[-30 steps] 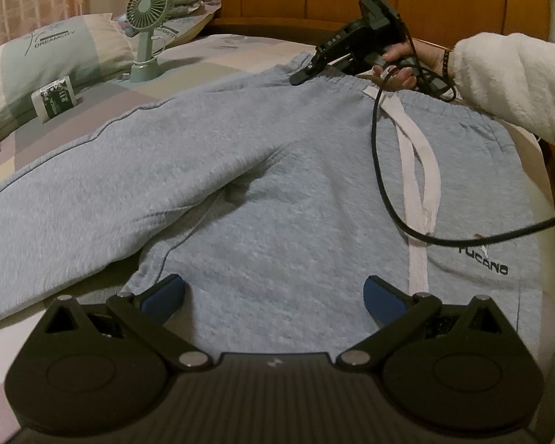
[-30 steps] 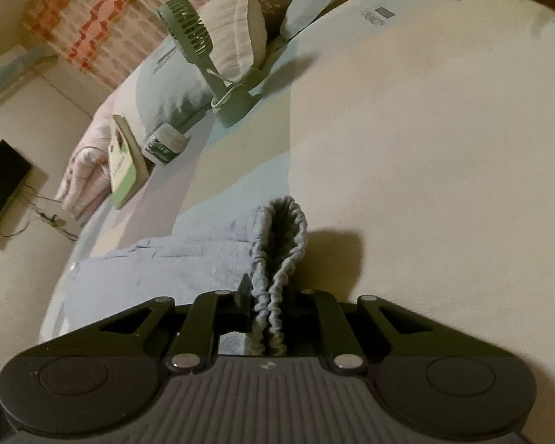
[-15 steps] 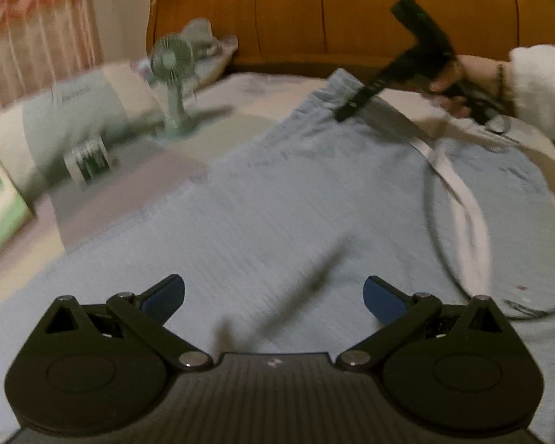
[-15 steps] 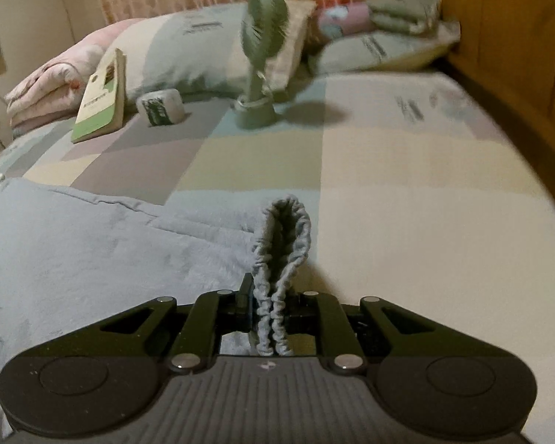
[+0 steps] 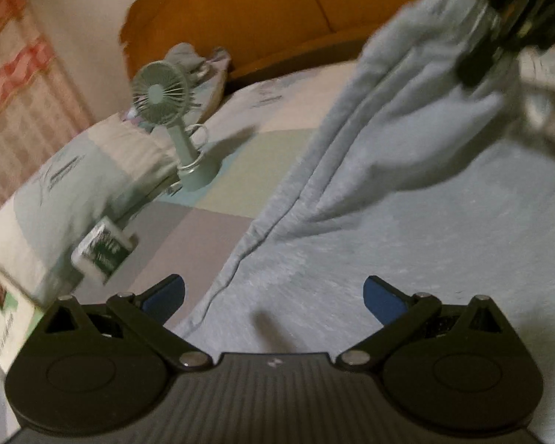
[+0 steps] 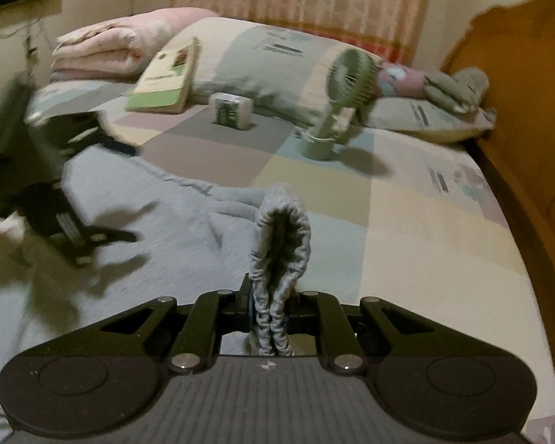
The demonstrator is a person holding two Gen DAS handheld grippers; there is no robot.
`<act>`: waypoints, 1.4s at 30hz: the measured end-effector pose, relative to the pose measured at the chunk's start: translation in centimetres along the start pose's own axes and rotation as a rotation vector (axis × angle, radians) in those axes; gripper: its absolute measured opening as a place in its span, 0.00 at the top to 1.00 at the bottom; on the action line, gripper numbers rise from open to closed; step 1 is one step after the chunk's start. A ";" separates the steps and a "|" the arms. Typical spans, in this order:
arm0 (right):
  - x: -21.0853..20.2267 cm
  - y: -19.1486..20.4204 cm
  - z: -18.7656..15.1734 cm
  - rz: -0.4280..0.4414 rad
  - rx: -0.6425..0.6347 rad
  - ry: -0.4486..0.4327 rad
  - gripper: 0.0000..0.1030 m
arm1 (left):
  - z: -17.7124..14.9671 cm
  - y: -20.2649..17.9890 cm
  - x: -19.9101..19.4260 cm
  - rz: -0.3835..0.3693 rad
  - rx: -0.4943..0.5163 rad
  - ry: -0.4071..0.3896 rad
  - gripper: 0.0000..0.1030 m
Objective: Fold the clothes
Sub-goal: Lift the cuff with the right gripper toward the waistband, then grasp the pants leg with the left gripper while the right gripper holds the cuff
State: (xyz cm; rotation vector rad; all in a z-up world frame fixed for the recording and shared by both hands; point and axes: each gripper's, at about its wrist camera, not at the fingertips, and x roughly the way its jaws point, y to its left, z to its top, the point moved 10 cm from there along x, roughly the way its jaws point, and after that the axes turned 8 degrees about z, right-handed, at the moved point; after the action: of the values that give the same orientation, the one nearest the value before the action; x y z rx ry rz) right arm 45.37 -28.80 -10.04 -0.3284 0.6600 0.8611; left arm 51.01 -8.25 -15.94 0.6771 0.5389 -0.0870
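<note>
Trousers: grey sweatpants (image 5: 407, 244) lie spread over the bed (image 6: 425, 222), with one corner of the waist lifted clear of the rest.
Waistband: the ruffled elastic edge (image 6: 281, 244) stands up in a folded loop between the fingers of the right gripper (image 6: 269, 312).
Right gripper: jaws pressed together on the waistband; in the left wrist view it shows blurred at the upper right (image 5: 514, 11), with cloth hanging down from it in long folds.
Left gripper (image 5: 273, 296): jaws spread wide with nothing between them, blue pads (image 5: 166, 294) showing, held above the flat part of the sweatpants; in the right wrist view it is a dark blur at the left (image 6: 63, 218).
Fan: a small green fan (image 6: 336, 100) stands upright on the bed beyond the sweatpants, near the pillow (image 6: 262, 59).
Packet: a small white and green packet (image 6: 230, 109) sits just in front of the pillow.
Book: a green and cream book (image 6: 166, 77) leans against the pillow.
Headboard: orange wood (image 5: 277, 11) along the far side of the bed.
</note>
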 end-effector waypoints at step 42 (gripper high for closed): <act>-2.8 12.1 -7.6 0.003 -0.404 0.110 0.85 | -0.6 -4.9 -1.3 -0.046 0.560 -0.266 0.56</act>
State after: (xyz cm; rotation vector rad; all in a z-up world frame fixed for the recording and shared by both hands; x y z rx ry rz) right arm 31.51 -26.94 -14.05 -0.7419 0.5846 0.9834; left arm 48.44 -11.84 -18.46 1.1782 0.2684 -0.3755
